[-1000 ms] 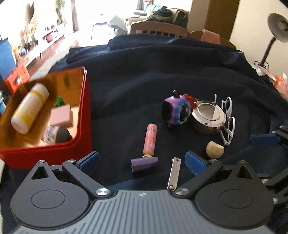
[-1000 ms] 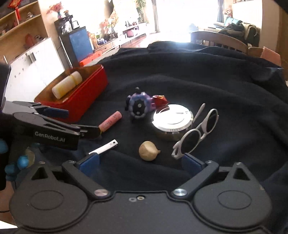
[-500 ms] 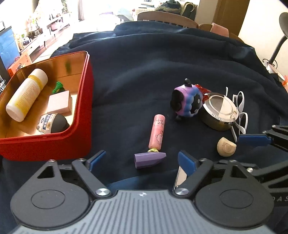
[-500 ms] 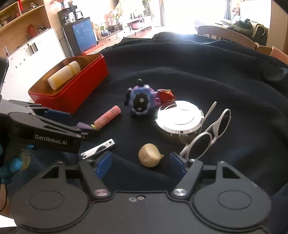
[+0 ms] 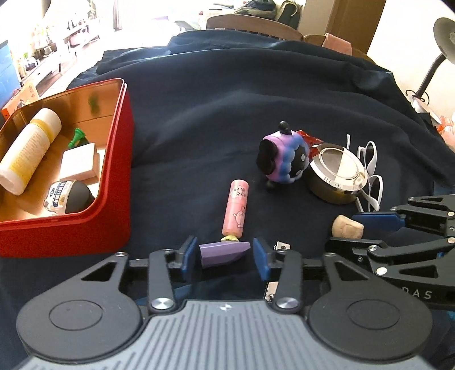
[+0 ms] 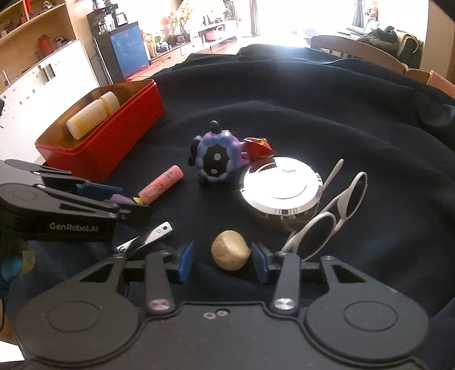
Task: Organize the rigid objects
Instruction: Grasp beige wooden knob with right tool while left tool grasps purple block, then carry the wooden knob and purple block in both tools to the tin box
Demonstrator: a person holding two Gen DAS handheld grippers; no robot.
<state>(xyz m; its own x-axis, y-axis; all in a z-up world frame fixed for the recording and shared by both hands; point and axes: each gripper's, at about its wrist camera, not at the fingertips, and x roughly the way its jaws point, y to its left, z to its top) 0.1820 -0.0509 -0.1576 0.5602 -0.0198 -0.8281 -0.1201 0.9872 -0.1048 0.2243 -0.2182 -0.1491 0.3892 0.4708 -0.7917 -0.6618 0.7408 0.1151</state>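
Dark navy cloth (image 5: 227, 94) spread in folds over whole work surface. Beyond its far edge, curved wooden chair back (image 5: 253, 25), clothes heaped behind. Grey desk lamp (image 5: 445, 34) on thin bent neck at right edge of left wrist view. Right wrist view: black cabinet with blue front panel (image 6: 129, 49) against wall, long white sideboard (image 6: 42, 85) left of it, wooden shelves (image 6: 31, 31) with small ornaments above. Low media bench (image 6: 199, 38) with plants, pots before bright, washed-out window.
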